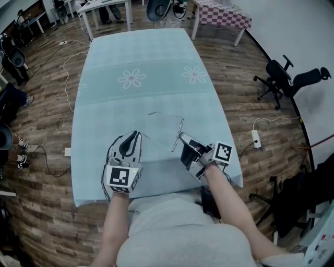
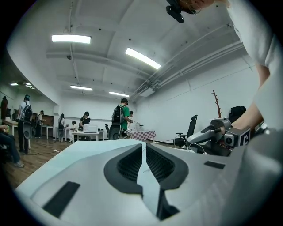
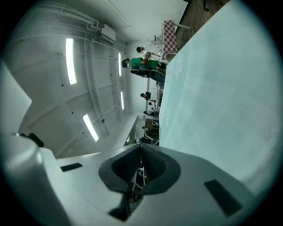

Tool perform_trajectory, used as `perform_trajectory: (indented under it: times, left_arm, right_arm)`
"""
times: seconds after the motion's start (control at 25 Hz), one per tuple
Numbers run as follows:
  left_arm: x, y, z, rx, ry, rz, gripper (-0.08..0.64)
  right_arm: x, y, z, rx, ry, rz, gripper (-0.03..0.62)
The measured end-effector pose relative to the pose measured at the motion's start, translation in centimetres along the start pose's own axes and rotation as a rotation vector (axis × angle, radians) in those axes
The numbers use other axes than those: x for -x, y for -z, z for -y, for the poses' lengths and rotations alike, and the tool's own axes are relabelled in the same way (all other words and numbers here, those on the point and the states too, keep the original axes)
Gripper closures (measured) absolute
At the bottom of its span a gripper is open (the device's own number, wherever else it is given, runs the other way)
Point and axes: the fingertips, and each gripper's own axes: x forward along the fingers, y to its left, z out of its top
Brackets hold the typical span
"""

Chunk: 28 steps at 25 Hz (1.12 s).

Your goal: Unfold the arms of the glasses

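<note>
Thin wire-framed glasses (image 1: 166,114) hang just above the light blue tablecloth (image 1: 146,57) near the table's front. My right gripper (image 1: 181,135) is shut on the frame's right end; in the right gripper view the wire (image 3: 140,174) runs between its closed pads (image 3: 148,161). One thin arm (image 1: 156,142) of the glasses slants left toward my left gripper (image 1: 137,133). In the left gripper view the left gripper (image 2: 144,148) shows only a narrow slit between its jaws, with cloth visible through it. The arm's tip lies at that slit, and I see no pad pressing on it.
The table's front edge (image 1: 156,195) is close to the person's body. Black office chairs (image 1: 282,78) stand on the wood floor at the right, and a power strip (image 1: 255,138) lies beside the table. More tables (image 1: 222,15) and several people are at the far end.
</note>
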Motion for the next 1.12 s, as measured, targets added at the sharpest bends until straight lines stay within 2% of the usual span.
perform_trajectory:
  times: [0.12,0.64,1.12]
  left_arm:
    - [0.1,-0.1,0.1,0.01,-0.022,0.003,0.551]
    - [0.2,-0.2,1.1,0.036,-0.049,0.018,0.552]
    - [0.2,-0.6,1.5,0.03,-0.069,0.033,0.552]
  right_arm:
    - [-0.1,0.0,-0.2,0.014,0.006,0.027,0.58]
    - [-0.8,-0.2,0.4,-0.018,0.043,0.161,0.58]
    - [-1.2,0.4,-0.5,0.017,0.022,0.165,0.58]
